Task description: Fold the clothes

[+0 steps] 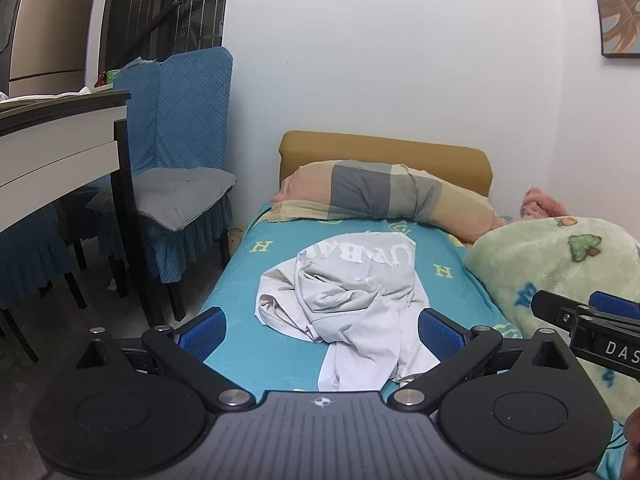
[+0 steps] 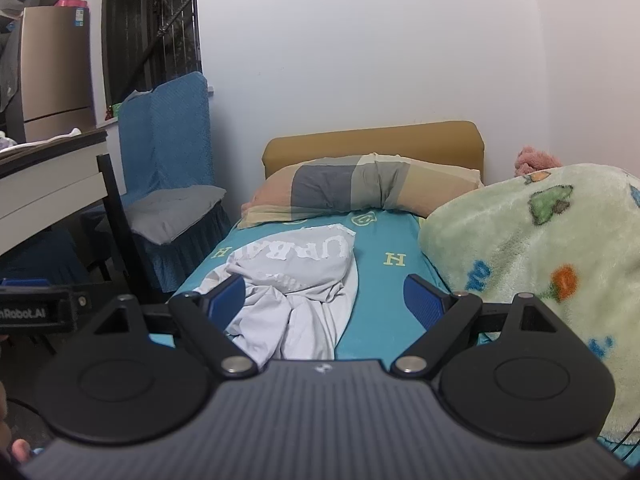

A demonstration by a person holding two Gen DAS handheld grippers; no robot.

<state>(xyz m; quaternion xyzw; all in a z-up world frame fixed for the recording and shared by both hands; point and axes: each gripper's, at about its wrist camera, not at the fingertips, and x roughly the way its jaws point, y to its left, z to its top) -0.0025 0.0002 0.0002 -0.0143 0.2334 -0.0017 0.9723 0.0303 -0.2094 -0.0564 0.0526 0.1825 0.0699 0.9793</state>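
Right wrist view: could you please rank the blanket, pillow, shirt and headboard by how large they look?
1. Blanket, though nearness inflates it.
2. Shirt and pillow: too alike to rank.
3. Headboard, partly hidden behind the pillow.

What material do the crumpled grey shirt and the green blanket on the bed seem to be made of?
The grey shirt looks like thin matte cotton jersey: soft creases, cracked white print. The green blanket looks like plush fleece, probably synthetic: fuzzy, thick, rounded folds.
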